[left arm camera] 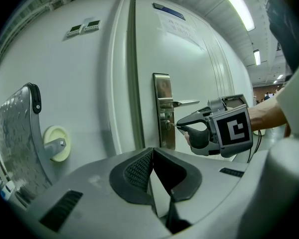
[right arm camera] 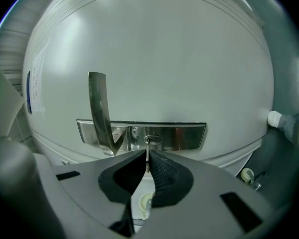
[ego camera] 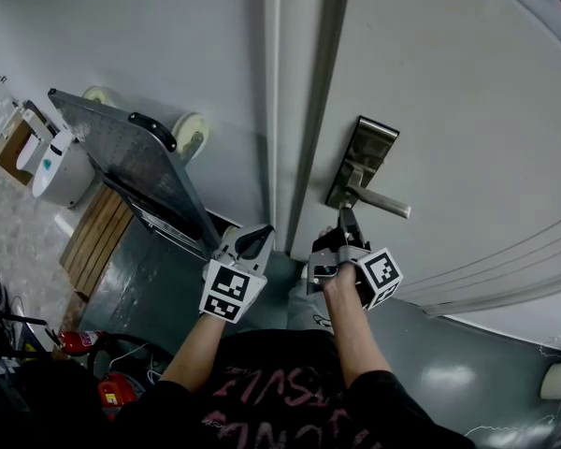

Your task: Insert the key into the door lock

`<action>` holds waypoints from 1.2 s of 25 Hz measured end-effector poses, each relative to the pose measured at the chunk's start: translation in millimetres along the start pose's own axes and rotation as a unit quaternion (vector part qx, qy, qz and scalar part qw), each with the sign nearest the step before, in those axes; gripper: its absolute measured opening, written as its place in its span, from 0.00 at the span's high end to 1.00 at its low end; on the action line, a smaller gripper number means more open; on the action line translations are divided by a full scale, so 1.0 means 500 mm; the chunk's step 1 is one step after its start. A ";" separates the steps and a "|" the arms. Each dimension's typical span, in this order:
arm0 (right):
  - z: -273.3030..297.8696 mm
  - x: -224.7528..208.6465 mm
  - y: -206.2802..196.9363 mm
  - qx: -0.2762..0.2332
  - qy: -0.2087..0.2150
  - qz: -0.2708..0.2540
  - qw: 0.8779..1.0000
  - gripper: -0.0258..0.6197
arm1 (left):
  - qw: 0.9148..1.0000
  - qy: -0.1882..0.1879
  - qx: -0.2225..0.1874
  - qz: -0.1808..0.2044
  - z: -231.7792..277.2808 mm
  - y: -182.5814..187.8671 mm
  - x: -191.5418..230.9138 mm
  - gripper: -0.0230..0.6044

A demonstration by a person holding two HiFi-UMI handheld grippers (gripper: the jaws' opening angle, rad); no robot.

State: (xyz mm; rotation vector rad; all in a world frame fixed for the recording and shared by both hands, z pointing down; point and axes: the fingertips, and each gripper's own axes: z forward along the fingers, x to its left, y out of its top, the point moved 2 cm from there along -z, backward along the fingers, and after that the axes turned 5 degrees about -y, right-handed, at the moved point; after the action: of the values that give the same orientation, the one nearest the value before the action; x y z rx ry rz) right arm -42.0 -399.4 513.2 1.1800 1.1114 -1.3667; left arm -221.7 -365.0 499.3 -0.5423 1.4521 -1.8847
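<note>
The white door carries a steel lock plate [ego camera: 362, 160] with a lever handle [ego camera: 381, 202]. My right gripper [ego camera: 346, 217] is shut on a thin metal key [right arm camera: 147, 157] and points straight at the keyhole [right arm camera: 149, 140] in the plate [right arm camera: 182, 136]. The key's tip [left arm camera: 172, 125] reaches the keyhole; how deep it sits cannot be told. The handle [right arm camera: 100, 112] passes to the left of the key. My left gripper [ego camera: 255, 240] hangs beside the door frame, left of the lock plate [left arm camera: 163, 108], shut with nothing between its jaws [left arm camera: 152, 150].
A folded metal platform trolley [ego camera: 131, 166] with cream wheels [ego camera: 191, 134] leans on the wall at left. Below it are a wooden pallet [ego camera: 98, 237], a white container [ego camera: 61, 166] and a red fire extinguisher [ego camera: 79, 342]. A white doorstop [right arm camera: 274, 118] shows at the right.
</note>
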 end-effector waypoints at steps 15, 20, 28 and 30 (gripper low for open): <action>0.038 0.006 0.011 0.010 0.015 -0.008 1.000 0.84 | 1.000 -0.003 0.012 0.000 0.027 0.000 0.009 0.94; 0.042 0.003 0.012 0.016 0.017 -0.006 1.000 0.84 | 1.000 -0.006 0.013 0.001 0.037 0.000 0.007 0.94; 0.046 0.007 0.013 0.020 0.011 -0.008 1.000 0.84 | 1.000 -0.011 0.013 0.004 0.038 0.001 0.000 0.94; 0.047 0.007 0.015 0.021 0.012 -0.015 1.000 0.84 | 1.000 -0.009 0.013 0.004 0.035 0.000 0.000 0.94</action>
State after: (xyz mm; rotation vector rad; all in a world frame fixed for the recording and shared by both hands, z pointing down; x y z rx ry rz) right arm -37.0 -423.6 512.0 1.2173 1.1268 -1.4073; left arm -209.6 -376.7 504.3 -0.5395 1.4153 -1.8856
